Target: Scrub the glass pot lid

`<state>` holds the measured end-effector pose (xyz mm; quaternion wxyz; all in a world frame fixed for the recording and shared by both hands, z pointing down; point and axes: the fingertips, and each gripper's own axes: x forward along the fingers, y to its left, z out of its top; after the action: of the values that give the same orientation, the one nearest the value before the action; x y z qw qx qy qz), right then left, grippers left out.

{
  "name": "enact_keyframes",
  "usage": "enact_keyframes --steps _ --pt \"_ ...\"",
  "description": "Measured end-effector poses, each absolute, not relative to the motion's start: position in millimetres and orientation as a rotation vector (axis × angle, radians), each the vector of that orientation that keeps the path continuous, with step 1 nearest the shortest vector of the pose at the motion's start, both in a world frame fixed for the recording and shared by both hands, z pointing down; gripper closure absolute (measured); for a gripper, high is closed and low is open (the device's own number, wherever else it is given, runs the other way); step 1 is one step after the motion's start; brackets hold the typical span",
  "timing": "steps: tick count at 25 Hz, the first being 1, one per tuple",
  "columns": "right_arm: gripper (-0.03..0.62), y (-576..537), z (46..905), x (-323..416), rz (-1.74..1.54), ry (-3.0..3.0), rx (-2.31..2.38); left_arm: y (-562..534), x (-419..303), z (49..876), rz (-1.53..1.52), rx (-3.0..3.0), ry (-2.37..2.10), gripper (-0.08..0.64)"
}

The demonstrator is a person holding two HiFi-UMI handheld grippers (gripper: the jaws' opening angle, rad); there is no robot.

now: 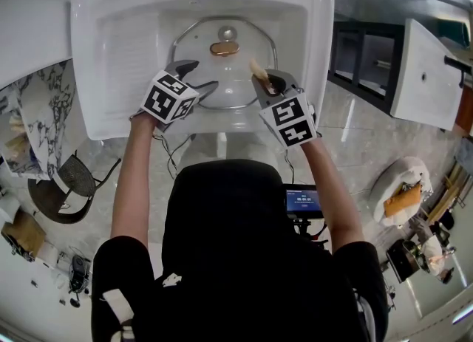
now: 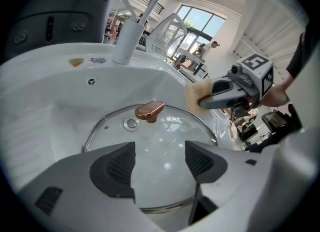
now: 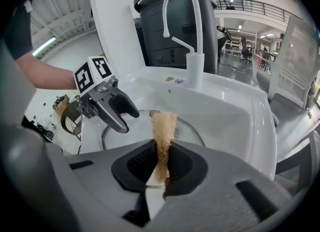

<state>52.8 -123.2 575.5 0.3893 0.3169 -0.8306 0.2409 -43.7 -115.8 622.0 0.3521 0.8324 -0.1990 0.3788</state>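
Our right gripper (image 3: 161,162) jaws clamp the sponge (image 3: 163,128); left gripper (image 2: 160,162) jaws gape empty. We should steady the glass pot lid (image 2: 167,138), then scrub.

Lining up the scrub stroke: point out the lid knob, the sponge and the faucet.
lid knob (image 1: 225,48), head view, centre of its copper top.
sponge (image 3: 163,123), right gripper view, its free upper end.
faucet (image 3: 194,66), right gripper view, upright base column.
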Motion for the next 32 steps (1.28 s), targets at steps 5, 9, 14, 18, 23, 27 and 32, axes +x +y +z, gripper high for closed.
enact_keyframes --steps 5,9,14,18,23,27,32 --pt "0.581 -119 592 57 0.586 -2.040 0.668 -115 -44 622 1.017 2.135 -0.496 0.276" --pt "0.580 -123 604 63 0.549 -1.985 0.579 -116 -44 623 1.016 2.135 -0.493 0.276" --pt "0.580 -131 614 67 0.527 -1.933 0.480 -116 -44 622 1.010 2.139 -0.495 0.276" --pt "0.580 -143 619 70 0.453 -1.888 0.457 -116 -43 623 1.006 2.144 -0.494 0.276" --pt "0.580 -152 627 71 0.443 -1.865 0.450 -116 -43 623 1.005 2.144 -0.495 0.276" --pt "0.580 -153 638 73 0.427 -1.839 0.438 -116 -43 623 1.005 2.145 -0.495 0.276" --pt "0.580 -151 648 76 0.407 -1.806 0.434 -116 -44 623 0.999 2.149 -0.499 0.276"
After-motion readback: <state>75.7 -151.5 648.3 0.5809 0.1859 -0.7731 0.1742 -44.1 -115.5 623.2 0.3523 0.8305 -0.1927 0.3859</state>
